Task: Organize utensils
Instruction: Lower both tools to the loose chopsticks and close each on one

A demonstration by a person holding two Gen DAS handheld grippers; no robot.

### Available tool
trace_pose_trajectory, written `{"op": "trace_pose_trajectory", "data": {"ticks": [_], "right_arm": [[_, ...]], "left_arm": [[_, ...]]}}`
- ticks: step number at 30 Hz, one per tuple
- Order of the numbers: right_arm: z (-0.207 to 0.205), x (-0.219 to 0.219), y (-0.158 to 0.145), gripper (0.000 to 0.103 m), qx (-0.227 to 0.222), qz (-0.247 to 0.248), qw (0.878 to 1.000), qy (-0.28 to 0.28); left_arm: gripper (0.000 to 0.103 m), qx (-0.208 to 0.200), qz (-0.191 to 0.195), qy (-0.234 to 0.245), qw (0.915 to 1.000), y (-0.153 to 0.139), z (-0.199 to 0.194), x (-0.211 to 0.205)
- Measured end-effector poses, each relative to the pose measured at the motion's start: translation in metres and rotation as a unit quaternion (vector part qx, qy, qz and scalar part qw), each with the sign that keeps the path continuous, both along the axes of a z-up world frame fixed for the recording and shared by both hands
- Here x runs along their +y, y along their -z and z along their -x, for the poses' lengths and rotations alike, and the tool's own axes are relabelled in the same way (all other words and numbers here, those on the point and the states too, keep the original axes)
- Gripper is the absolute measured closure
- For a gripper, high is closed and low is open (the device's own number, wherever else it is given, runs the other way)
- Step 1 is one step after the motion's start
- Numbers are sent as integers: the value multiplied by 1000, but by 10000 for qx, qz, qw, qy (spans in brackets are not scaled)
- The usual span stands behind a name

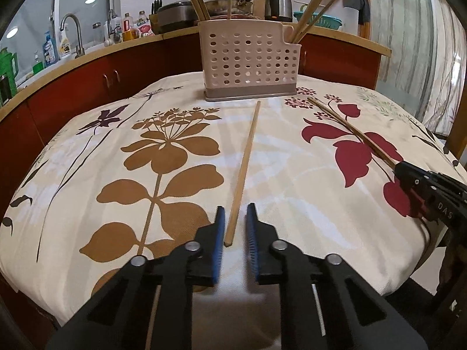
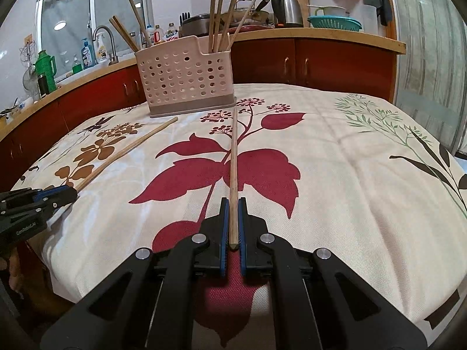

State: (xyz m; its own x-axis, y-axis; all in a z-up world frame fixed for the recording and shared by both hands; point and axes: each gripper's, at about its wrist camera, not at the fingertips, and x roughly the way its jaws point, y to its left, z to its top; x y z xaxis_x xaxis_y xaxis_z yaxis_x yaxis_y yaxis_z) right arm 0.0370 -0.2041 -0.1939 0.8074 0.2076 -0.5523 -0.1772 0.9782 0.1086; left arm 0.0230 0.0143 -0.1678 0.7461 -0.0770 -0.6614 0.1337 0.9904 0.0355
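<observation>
A pale chopstick lies on the flowered tablecloth, pointing at the perforated beige utensil holder. Its near end sits between the blue pads of my left gripper, which stands open with a small gap on each side. My right gripper is shut on the near end of a darker chopstick that rests low over the cloth and points toward the holder. Several chopsticks stand upright in the holder. Each gripper shows in the other's view: the right gripper and the left gripper.
Behind the table runs a red-cabinet kitchen counter with a sink tap, bottles, a kettle, a pan and a teal colander. The table's rounded near edge drops off just under the grippers.
</observation>
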Motion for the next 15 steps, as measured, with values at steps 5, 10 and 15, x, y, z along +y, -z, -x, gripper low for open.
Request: {"op": "trace_pose_trajectory", "data": {"ticks": [5,10,15], "right_arm": [[2,0,0,95,-12,-26,10000,-10],[4,0,0,94,-15,-24,10000,-36],[7,3,0,94,-30,85,9999,-58]], "left_arm": [[96,-30,4,14,10000,0,1,0],[97,-52,1,12,10000,0,2,0],[97,-89,2,19,10000,-2,3,1]]}}
